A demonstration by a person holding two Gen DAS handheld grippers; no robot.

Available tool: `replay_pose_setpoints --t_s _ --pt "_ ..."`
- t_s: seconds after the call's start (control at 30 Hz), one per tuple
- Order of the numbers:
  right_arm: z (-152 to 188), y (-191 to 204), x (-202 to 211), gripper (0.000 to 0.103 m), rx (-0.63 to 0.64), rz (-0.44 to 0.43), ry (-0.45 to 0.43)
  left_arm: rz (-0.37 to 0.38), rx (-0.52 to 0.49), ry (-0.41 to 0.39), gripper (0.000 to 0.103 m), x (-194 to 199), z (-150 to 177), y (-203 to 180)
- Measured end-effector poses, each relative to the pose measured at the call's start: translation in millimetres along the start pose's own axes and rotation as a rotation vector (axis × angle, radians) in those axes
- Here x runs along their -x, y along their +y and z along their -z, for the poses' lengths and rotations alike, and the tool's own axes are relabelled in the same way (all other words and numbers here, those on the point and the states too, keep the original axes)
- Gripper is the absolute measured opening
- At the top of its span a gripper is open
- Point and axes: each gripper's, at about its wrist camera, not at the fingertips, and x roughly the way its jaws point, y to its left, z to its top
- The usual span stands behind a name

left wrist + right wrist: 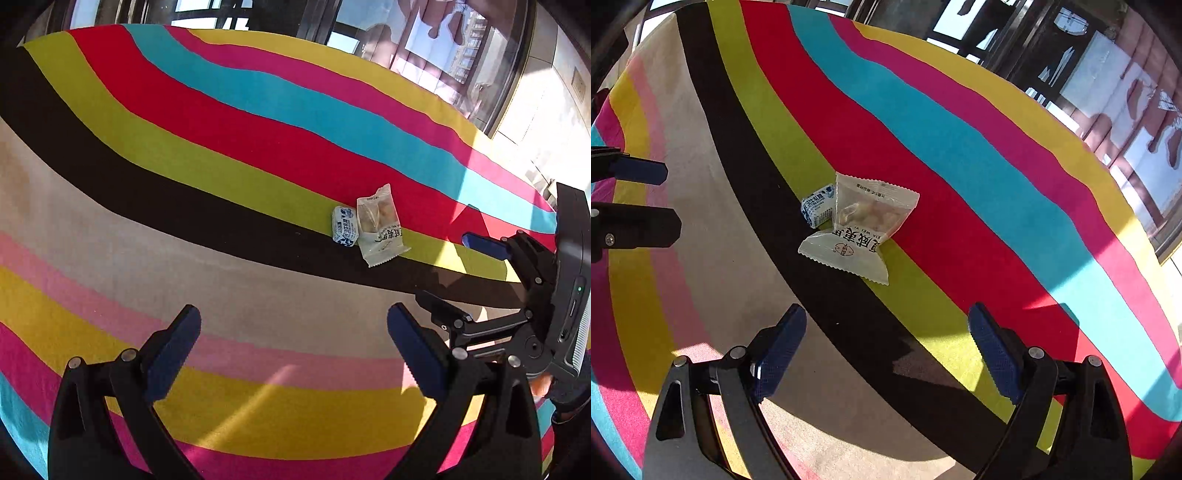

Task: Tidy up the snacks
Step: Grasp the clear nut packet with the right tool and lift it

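Two snacks lie side by side on the striped tablecloth [221, 155], where the black and lime stripes meet: a small blue-and-white wrapped candy [344, 226] [816, 208] and a larger white packet of nuts [380, 230] [860, 230] touching it. My left gripper [291, 325] is open and empty over the beige stripe, short of the snacks. My right gripper [886, 328] is also open with nothing between its fingers, just near of the nut packet. Each gripper appears in the other's view: the right gripper [447, 267] at the right edge, the left gripper [665, 197] at the left edge.
The cloth [960, 166] covers the whole table in wavy bands of colour, with sunlit patches and gripper shadows on it. Beyond the far edge stand dark-framed windows [436, 40] and a bright wall [554, 110].
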Motion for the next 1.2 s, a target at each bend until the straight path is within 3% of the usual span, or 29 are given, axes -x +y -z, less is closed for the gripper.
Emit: replay_pose_setpoints --t_s 0.17,0.3,0.43,0.53,0.63,0.67,0.77,0.83,1.0,1.2 --pt "-20 4 -16 0.086 0.272 0.05 -0.038 0.092 0.086 0.016 0.101 0 4 16" --pt "-29 4 -22 0.088 0.41 0.006 -0.067 0.082 0.098 0.006 0.101 0 5 16" --pt "-41 -4 -28 0.088 0.514 -0.104 -0.048 0.063 0.042 -0.004 0.101 3 7 5" --pt "-55 -15 -37 0.088 0.511 -0.226 0.025 0.06 0.032 0.001 0.101 1 7 2" --pt "-60 -22 -41 0.085 0.5 -0.294 0.05 0.063 0.057 0.005 0.101 1 7 5" --pt "-60 -26 -42 0.074 0.495 -0.329 0.054 0.063 0.069 0.007 0.101 -1 6 7" --pt "-57 -37 -42 0.063 0.433 -0.412 0.064 0.062 0.089 0.011 0.101 -2 6 9" --pt "-51 -43 -37 0.031 0.369 -0.451 0.054 0.061 0.082 0.016 0.101 -2 6 7" --pt "-6 -47 2 0.031 0.19 -0.383 -0.028 0.025 0.031 0.057 0.101 -9 0 -1" --pt "50 -74 41 0.031 -0.161 -0.339 -0.046 -0.049 -0.12 0.103 0.101 -49 -34 -32"
